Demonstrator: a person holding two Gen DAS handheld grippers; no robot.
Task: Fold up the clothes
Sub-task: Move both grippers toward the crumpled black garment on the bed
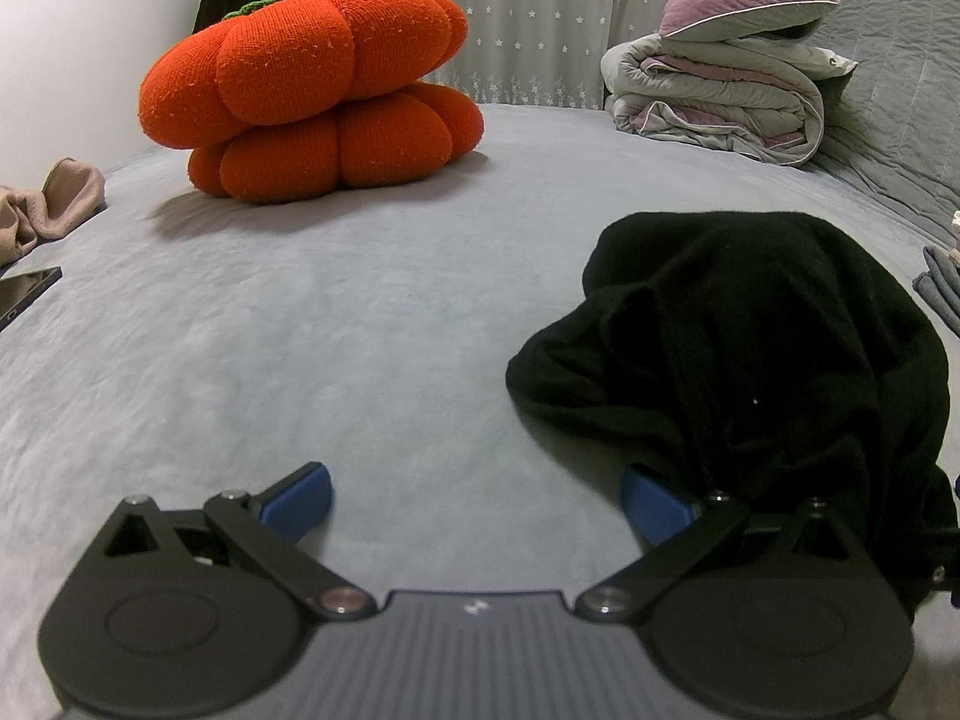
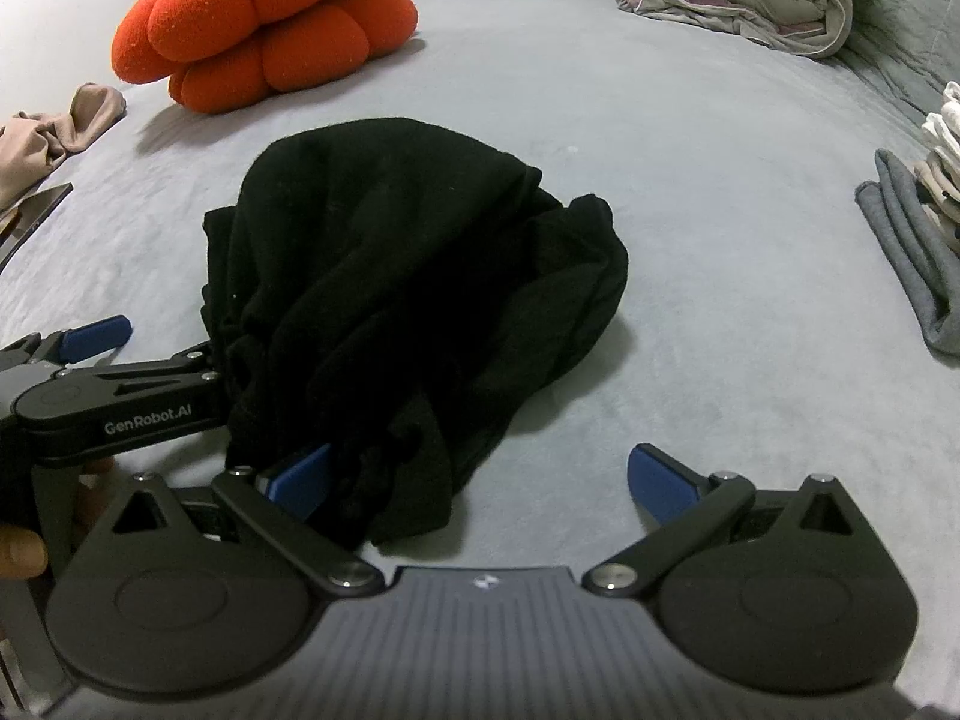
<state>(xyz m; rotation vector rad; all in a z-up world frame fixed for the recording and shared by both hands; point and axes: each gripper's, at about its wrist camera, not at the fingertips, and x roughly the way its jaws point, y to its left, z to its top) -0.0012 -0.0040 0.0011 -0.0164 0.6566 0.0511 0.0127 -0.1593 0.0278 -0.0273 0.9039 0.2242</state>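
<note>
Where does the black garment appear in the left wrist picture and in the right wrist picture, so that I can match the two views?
Left wrist view: the black garment lies crumpled at the right, draped over the right finger of the open left tongs.
Right wrist view: it sits in the centre, its near edge covering the left finger of the open right tongs.
Shared landmark: the orange pumpkin cushion, at the upper left in both.

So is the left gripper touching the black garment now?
Touching. Left wrist view: the black garment drapes over the left gripper at its right finger.
</note>
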